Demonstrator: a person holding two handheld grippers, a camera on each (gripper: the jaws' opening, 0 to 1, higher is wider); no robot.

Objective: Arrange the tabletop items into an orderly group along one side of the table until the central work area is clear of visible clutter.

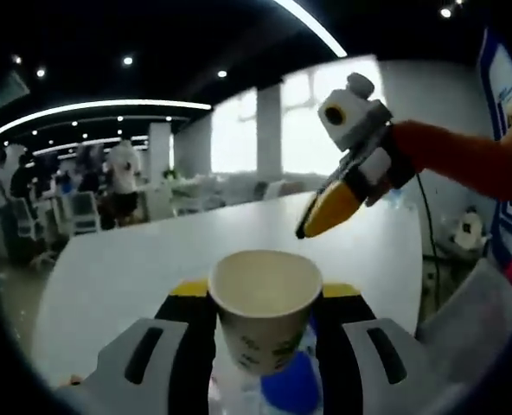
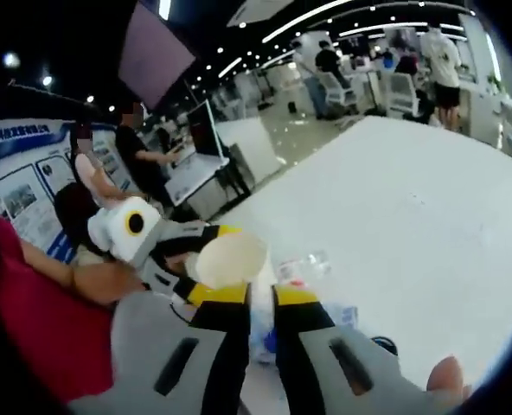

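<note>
A white paper cup (image 1: 265, 303) with green print stands upright between the jaws of my left gripper (image 1: 265, 290), which is shut on it above the white table (image 1: 135, 259). Under the cup lies a clear plastic thing with a blue part (image 1: 291, 385). My right gripper (image 1: 312, 223) comes in from the right on a red sleeve, held above the table with its yellow tips together and nothing in them. In the right gripper view my right gripper (image 2: 256, 296) points at the cup (image 2: 230, 259), held by the left gripper (image 2: 208, 259). The clear plastic (image 2: 304, 268) lies just beyond.
The long white table (image 2: 412, 207) stretches away bare. Chairs (image 1: 83, 212) and standing people (image 1: 122, 177) are beyond its far end. A seated person (image 2: 139, 151) and desks are off the table's side. A fingertip (image 2: 451, 376) shows at the lower right.
</note>
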